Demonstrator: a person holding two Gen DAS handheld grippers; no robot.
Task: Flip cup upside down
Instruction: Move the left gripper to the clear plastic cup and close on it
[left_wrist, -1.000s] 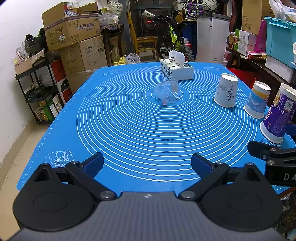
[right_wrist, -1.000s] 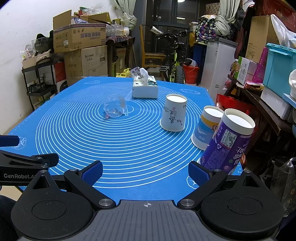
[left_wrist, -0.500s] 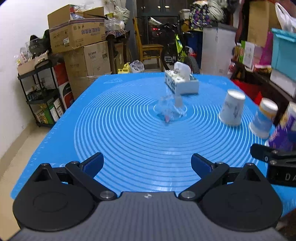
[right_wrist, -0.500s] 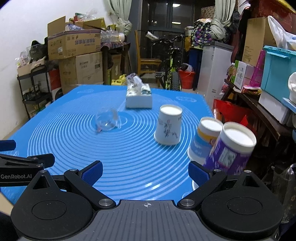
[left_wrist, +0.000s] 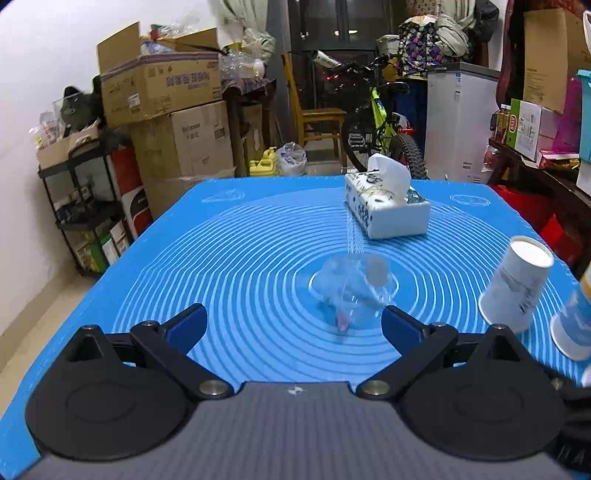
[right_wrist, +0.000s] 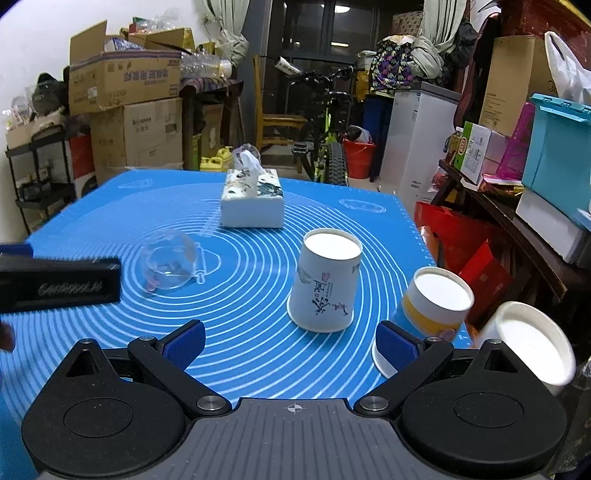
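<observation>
Left gripper: spread wide, holding nothing, touching nothing; its blue pads sit low over the counter, aimed at the clear cup.
Right gripper: also spread wide and empty, hovering over the near right part of the mat, in front of the paper cups.
Clear cup: lies on its side near the middle of the blue mat, mouth seemingly toward the cameras; it is blurred, so its exact tilt cannot be told. It sits ahead of the left gripper and right of its centre line, just beyond the right pad, not yet between the pads.
Other cups: a white paper cup with ink drawing, a yellow-banded cup and a third cup at the right edge all stand mouth down, so the clear one looks like the only one left to flip.
Tissue box: behind the clear cup, well apart from it.
Step in hand: judged to be the approach for the grasp.
Risk, rolling: a round cup on its side may roll off if one pad nudges it first, which the off-centre line-up makes likely.
Risk, crushing: thin clear plastic may buckle or squirt out under a hard pinch.
Risk, neighbours: a wide turn during the flip could knock the white paper cup.
</observation>
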